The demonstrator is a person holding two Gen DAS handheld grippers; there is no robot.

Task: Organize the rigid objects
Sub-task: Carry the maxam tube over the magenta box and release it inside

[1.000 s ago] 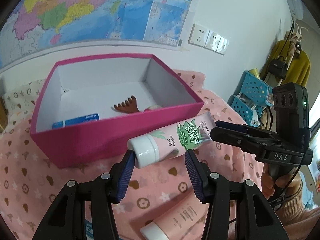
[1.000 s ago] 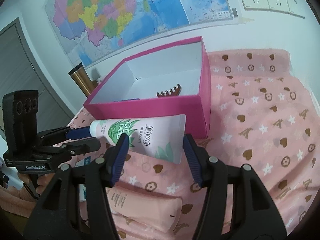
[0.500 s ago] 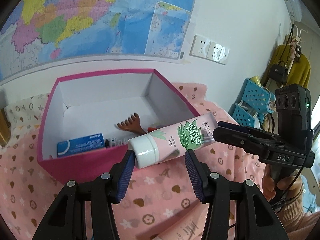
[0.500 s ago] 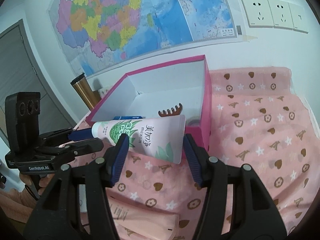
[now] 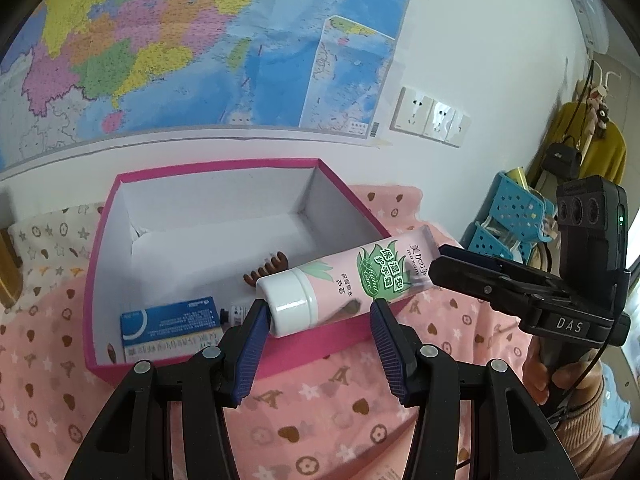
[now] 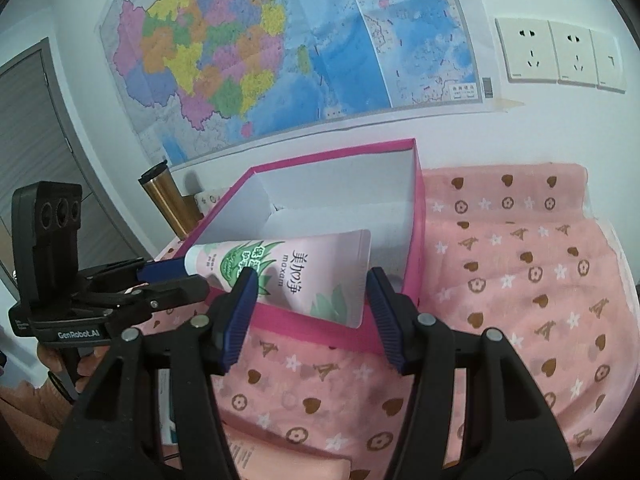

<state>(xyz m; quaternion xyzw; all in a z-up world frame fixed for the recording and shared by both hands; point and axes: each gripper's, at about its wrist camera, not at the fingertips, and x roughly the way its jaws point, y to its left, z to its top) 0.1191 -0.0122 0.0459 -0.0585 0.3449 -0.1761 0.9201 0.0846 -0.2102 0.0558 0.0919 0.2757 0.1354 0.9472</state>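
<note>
The pink hand-cream tube (image 5: pixel 352 276), printed with green aloe leaves and the word "maxam", is carried level between the two tools, and it now hangs above the front wall of the magenta box (image 5: pixel 224 360), where a second ago it was in front of and lower than that wall. The left gripper (image 5: pixel 318 334) has its blue pads around the white cap (image 5: pixel 290 304): the left pad touches the cap, while a gap shows at the right pad, so I cannot tell whether it truly pinches. The right gripper (image 6: pixel 308 308) straddles the tube's flat crimped end (image 6: pixel 360 276), and both blue pads meet the tube's edges, pinching it. Both views have risen since the earlier frames, so more of the box's white floor shows. On that floor lie a blue-and-white carton (image 5: pixel 172 332), a brown wooden comb (image 5: pixel 268 270) and a small dark-capped item (image 5: pixel 234 314), partly hidden behind the cap. The box rests on a pink cloth (image 6: pixel 520 280) patterned with hearts and stars. Another pink tube (image 6: pixel 288 460) lies on the cloth below the right gripper.
</note>
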